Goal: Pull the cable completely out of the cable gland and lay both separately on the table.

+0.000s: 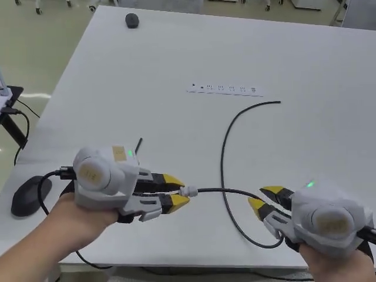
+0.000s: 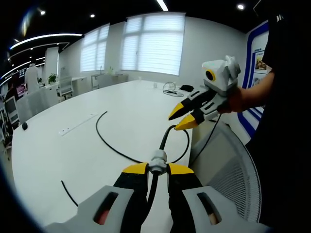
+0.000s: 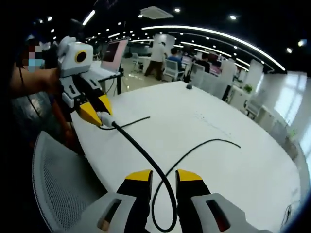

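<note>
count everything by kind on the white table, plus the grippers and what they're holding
grippers: 2, left gripper and right gripper
black cable: 1
white cable gland: 1
white socket strip: 1
small dark round object: 1
total: 6

Table (image 1: 176, 59): the white top under your work looks smooth and matt, like laminate.
Cable (image 1: 224, 147): black sheath, smooth and rubbery, with a faint sheen.
Cable gland (image 1: 189, 191): pale plastic, slightly glossy.
Left gripper (image 1: 181, 191): your shell is matt grey-white plastic, with yellow plastic tips on black jaws.
Right gripper (image 1: 260, 197): matt plastic shell, yellow tips.
Chair (image 2: 233, 165): grey mesh with an open weave.
</note>
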Demonstrator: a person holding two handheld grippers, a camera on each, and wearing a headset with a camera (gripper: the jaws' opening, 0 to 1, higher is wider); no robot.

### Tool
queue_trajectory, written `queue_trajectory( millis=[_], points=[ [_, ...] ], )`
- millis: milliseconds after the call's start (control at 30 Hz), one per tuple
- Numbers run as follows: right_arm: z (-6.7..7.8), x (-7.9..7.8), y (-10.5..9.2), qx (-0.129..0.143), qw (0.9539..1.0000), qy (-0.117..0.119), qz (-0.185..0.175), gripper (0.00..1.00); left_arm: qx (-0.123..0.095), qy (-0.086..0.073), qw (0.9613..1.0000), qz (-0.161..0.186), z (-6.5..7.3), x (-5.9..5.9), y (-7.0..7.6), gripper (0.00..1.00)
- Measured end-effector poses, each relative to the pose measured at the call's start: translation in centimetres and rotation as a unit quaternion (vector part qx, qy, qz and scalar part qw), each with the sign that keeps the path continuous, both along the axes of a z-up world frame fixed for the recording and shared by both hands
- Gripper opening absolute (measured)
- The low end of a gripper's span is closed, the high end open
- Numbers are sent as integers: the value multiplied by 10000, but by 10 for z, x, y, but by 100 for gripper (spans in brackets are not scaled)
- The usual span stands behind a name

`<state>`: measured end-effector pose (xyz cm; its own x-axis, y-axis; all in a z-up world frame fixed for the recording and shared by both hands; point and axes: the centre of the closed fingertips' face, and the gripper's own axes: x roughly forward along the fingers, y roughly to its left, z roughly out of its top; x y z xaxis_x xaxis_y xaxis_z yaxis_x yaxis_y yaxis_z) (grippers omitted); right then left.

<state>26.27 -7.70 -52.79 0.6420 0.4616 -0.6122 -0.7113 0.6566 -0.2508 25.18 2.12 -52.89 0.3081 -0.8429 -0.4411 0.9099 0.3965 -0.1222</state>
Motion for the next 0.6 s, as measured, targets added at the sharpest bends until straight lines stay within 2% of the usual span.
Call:
queue_trajectory(
  millis=[67,133,167,233,300,333,467,533,600],
  points=[
    [6,-4,19,-269,9989,-89,374,15,8,3,10000,-11,0,0,-1,15],
    [6,-7,32,-302,9983,1,505,14,15,11,10000,-20,-1,-1,-3,15],
    [7,-7,42,-218,9983,23,543,13,23,8,10000,-30,-1,-1,-4,15],
    [3,-5,49,-693,9937,-173,863,13,13,21,10000,-40,-1,-2,-6,15],
    [-2,-5,54,-938,9898,-225,1048,13,18,10,10000,-51,-1,-2,-7,15],
    [-5,-6,59,-919,9893,-181,1120,12,24,8,10000,-60,-1,-2,-7,15],
    [-8,-8,69,-1167,9823,-334,1429,8,44,16,10000,-74,-2,-3,-8,15],
    [-7,-9,73,-1124,9822,-353,1464,5,53,25,10000,-65,-3,-3,-8,15],
    [-10,-9,73,-1086,9837,-274,1410,3,83,27,9999,-66,-5,-3,-7,15]
  ],
)
